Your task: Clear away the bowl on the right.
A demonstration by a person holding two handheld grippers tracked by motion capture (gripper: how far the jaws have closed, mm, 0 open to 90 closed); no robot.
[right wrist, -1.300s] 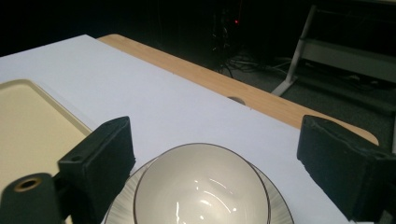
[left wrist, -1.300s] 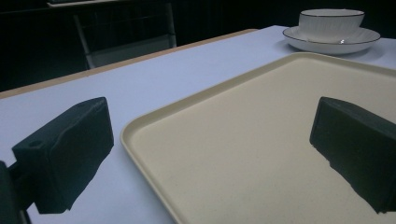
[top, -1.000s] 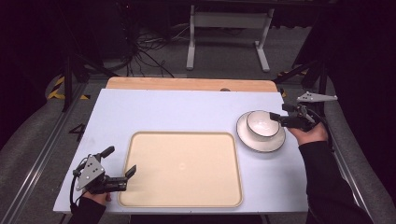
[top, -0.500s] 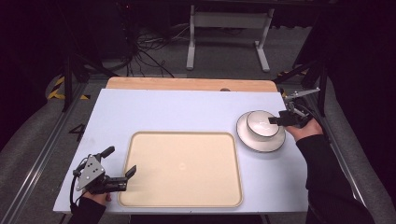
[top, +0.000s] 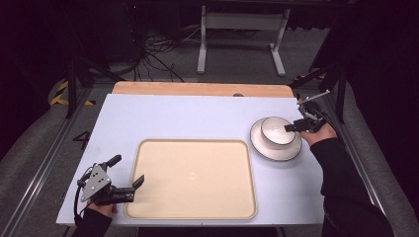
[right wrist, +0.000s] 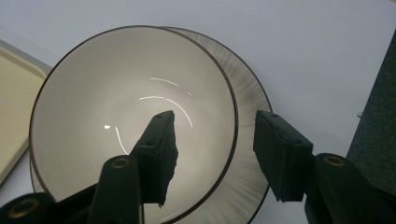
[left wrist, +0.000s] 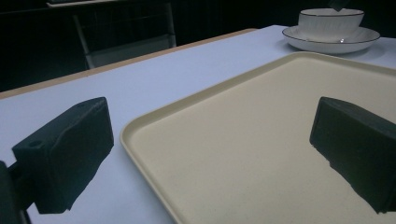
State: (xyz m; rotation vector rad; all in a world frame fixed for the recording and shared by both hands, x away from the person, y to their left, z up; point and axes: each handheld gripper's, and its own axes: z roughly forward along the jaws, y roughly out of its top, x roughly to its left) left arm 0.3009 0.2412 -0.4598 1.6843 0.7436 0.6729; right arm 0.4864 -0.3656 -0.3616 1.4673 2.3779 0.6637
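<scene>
The right tongs (top: 291,127) stand over the near-right rim of the white bowl (top: 274,132). The right gripper view shows one jaw inside the bowl (right wrist: 130,121) and the other jaw outside its wall, above the plate (right wrist: 247,93) on which the bowl sits. The bowl's dark-edged rim runs between the two jaws. A visible gap remains on both sides of the rim, so the pads do not press on it: the right tongs are released, though their jaws have just been closing around the rim. The bowl is upright and appears empty, with light streaks on its inner surface. The plate (top: 292,150) is white with a dark edge line and rests flat on the pale desk (top: 197,118), directly below the right tongs.

The left tongs (top: 126,177) rest low at the near-left part of the desk, held level by the person's left hand (top: 101,210). Their jaws are spread wide and released, with nothing between them. The near-left corner of the cream tray (top: 192,177) lies just ahead of them; in the left gripper view the tray's (left wrist: 243,140) raised rim runs between the two jaws, untouched. The tray is bare.

From the left tongs, the bowl (left wrist: 330,21) and plate (left wrist: 327,39) lie well apart, beyond the far corner of the tray. A tip of the right tongs (left wrist: 337,4) hangs above that bowl.
</scene>
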